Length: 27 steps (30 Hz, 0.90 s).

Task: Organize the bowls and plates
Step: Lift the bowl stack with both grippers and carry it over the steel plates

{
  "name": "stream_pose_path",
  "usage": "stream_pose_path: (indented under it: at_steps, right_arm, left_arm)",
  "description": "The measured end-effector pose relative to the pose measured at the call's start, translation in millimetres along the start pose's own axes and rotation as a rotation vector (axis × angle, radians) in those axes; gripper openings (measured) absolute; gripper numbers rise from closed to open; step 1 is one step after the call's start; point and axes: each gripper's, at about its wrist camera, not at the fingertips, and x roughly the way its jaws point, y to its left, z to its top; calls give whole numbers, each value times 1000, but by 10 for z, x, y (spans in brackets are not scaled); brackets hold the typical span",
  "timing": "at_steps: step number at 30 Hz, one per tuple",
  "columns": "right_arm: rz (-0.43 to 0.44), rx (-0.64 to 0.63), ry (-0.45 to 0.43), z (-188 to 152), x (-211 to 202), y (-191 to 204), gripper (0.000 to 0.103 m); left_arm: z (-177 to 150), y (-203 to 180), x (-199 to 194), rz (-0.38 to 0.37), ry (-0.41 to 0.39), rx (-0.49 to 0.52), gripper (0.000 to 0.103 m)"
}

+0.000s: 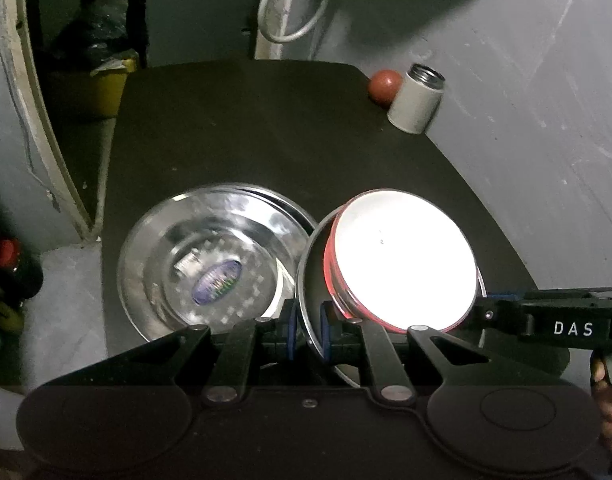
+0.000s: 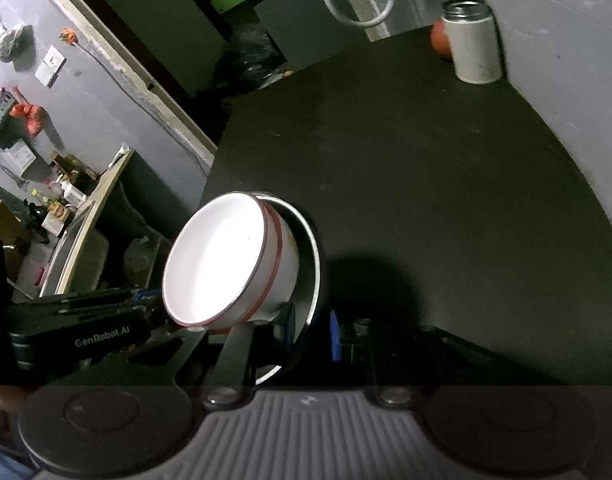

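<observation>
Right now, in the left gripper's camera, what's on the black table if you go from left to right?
Shiny steel plate → white bowl with red stripes, sitting in a steel plate pinched by both grippers, the left gripper at its near rim. At the table's far edge: red ball → white canister.

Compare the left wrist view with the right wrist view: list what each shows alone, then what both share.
Left wrist only: the steel plates on the table.
Right wrist only: a cluttered shelf and wall items.
Both: the white bowl inside a steel plate gripped at its rim by both hand-held grippers, the white canister, the red ball, and the black table.
</observation>
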Motion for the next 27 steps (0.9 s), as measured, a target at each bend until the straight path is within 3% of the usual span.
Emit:
stream_pose_path:
  at_steps: [27]
  right_arm:
    - [86, -69, 58, 339, 670, 510, 20]
  left_arm:
    - [228, 774, -49, 104, -9, -110, 10]
